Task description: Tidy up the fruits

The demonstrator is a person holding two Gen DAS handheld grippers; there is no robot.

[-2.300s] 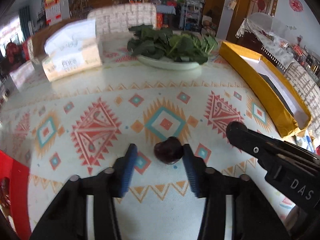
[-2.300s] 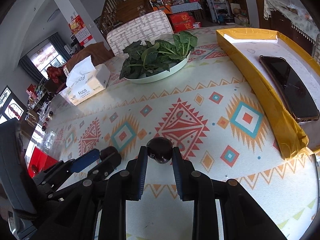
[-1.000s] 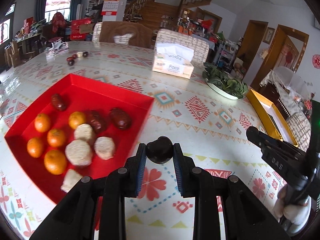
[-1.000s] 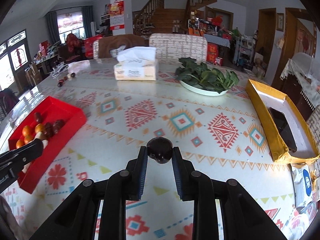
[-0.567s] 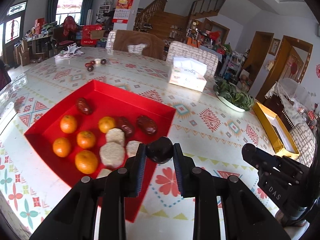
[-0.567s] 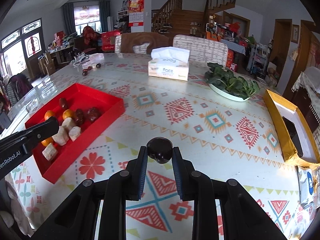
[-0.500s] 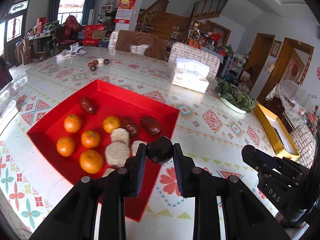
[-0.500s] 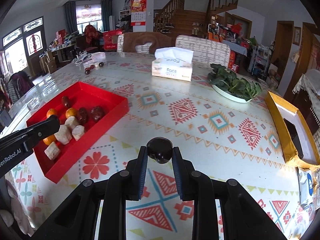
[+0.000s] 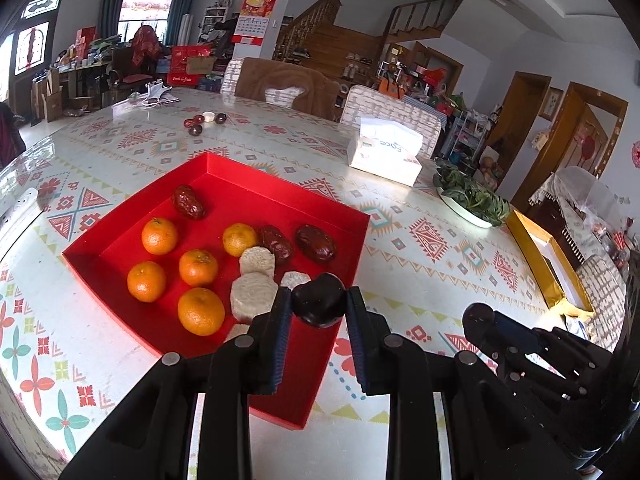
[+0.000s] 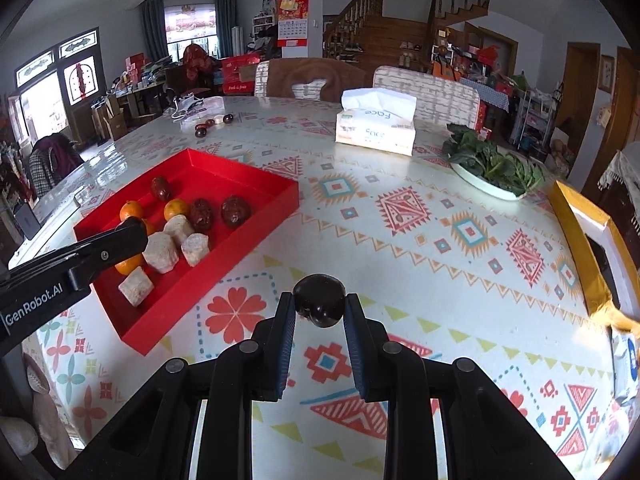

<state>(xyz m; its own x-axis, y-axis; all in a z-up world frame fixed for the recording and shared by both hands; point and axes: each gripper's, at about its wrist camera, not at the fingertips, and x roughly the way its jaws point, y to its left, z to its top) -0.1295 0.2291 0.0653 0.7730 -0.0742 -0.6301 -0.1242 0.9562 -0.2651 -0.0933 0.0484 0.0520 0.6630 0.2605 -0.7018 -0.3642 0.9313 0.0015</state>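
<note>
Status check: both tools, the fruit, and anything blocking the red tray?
Left tool shut on dark fruit, over red tray near edge. Right tool shut on second dark fruit, over bare tablecloth. Nothing blocking.

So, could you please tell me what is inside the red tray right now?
The red tray holds five oranges, three wrinkled dates and pale chunks. The left gripper covers part of the near corner.

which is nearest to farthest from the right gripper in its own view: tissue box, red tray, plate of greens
1. red tray, to the left of the right gripper.
2. plate of greens, far right.
3. tissue box, far centre; close call with the plate.
</note>
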